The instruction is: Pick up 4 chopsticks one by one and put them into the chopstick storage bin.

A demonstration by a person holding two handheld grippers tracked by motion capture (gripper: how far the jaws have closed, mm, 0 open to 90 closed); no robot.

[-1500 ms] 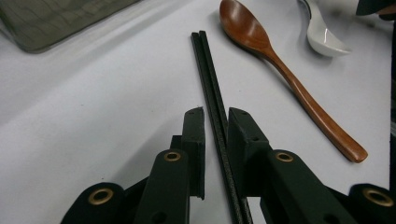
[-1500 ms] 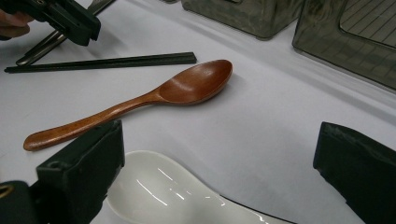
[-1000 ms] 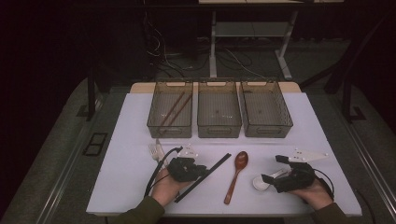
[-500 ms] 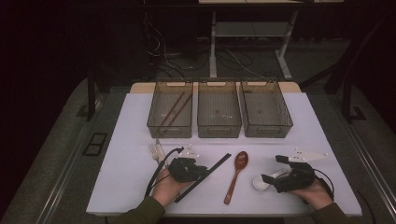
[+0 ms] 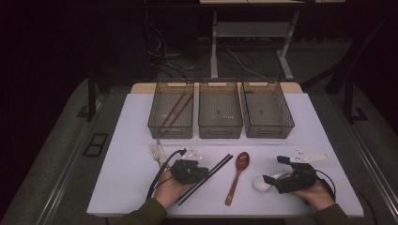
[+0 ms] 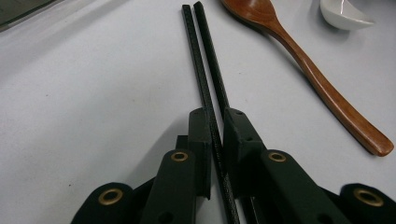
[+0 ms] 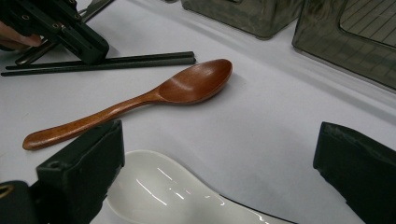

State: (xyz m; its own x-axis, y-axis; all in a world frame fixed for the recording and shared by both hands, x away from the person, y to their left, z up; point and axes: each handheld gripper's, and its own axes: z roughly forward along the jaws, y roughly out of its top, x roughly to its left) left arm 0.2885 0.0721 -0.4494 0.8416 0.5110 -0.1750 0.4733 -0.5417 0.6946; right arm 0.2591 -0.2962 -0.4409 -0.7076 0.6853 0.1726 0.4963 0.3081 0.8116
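While the left gripper (image 6: 215,128) lies low on the white tabletop (image 5: 131,164), its jaws are clamped on a pair of black chopsticks (image 6: 205,65) near their lower end; the sticks lie flat on the surface and run diagonally up toward the wooden spoon (image 5: 238,173), just beside them. The right gripper (image 7: 219,163) rests at the tabletop's right side with its jaws spread wide apart, a white ceramic spoon (image 7: 173,191) lying between them; whether either pad touches it I cannot tell. Three dark transparent bins (image 5: 220,126) stand in a row farther back; the left one holds a pair of brown chopsticks (image 5: 172,111). A metal fork (image 5: 156,152) lies just left of the left gripper.
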